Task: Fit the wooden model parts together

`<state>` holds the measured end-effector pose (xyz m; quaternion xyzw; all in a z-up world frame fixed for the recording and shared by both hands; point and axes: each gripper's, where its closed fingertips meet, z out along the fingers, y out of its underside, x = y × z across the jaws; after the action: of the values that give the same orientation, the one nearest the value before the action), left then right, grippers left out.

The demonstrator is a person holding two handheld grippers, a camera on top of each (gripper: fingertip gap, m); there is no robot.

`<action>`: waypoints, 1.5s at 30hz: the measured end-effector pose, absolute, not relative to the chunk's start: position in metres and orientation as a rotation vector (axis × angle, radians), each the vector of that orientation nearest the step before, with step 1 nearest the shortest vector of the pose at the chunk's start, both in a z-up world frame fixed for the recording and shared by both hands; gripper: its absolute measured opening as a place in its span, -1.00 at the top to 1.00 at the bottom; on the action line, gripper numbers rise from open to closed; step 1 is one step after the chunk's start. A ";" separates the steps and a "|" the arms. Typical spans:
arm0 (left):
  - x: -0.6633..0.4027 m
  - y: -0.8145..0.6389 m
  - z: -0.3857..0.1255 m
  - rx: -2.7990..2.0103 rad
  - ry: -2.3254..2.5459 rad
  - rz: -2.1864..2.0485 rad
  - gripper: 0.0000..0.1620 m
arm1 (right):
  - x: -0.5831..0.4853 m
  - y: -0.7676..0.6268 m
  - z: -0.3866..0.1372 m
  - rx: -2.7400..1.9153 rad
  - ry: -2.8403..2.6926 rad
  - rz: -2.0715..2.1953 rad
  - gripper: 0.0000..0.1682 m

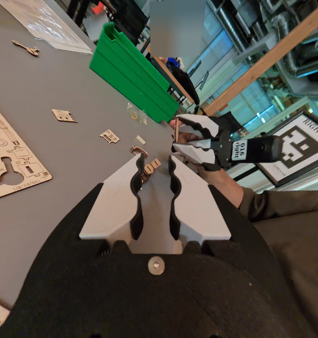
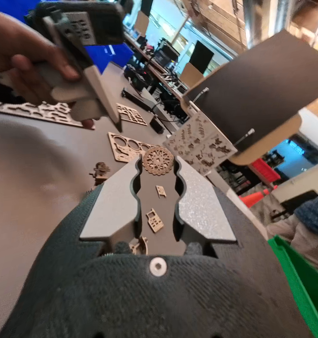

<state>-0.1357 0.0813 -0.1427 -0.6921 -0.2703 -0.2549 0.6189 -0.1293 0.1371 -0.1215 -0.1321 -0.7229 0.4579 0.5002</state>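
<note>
Surface: grey table point(image 1: 63, 82) in a workshop, with a green bin point(image 1: 132, 76) beyond the fingertips and a punched-out sheet point(image 1: 17, 146) off to the left of the left fingers.
Loose parts: two small flat plates point(image 1: 64, 115) point(image 1: 109, 136) and a white peg point(image 1: 140, 140) lay ahead-left of the left fingertips, all apart from each other.
Left gripper point(image 1: 155, 159): fingers were apart and held nothing.
Sub-assembly point(image 1: 150, 169): small wooden block of parts, on the table, in the gap just inside the left fingertips and nearer the left finger. Contact with that finger could not be judged.
Right gripper point(image 1: 176, 131): lifted off the table, ahead-right of the left fingertips, its tips clamped across a disc.
Disc point(image 2: 158, 162): round fretwork wheel, held by its rim at the very tips, with a centre hole visible in the right wrist view and its edge toward the left camera.
Step (judged): brace the sub-assembly, then mate the disc onto it.
Method: close the left fingers squarely on the block's flat sides first, low enough that it cannot tip.
Alignment: bring the disc's centre hole in line with the block's pin or tab before pressing; which of these it has was too small to make out.
Force: press straight and gently, since thin fretwork will likely snap if twisted.
Risk: the tip-only grip may let the disc pivot.
</note>
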 end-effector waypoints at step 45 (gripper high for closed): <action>-0.229 0.072 -0.143 -1.577 -0.677 0.187 0.69 | -0.224 0.201 -0.166 -1.049 -1.919 1.499 0.61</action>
<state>-0.2291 0.0718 -0.1435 -0.6942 -0.2980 0.0825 0.6500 -0.2236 0.2011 -0.1659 -0.3839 -0.7020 0.5486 0.2426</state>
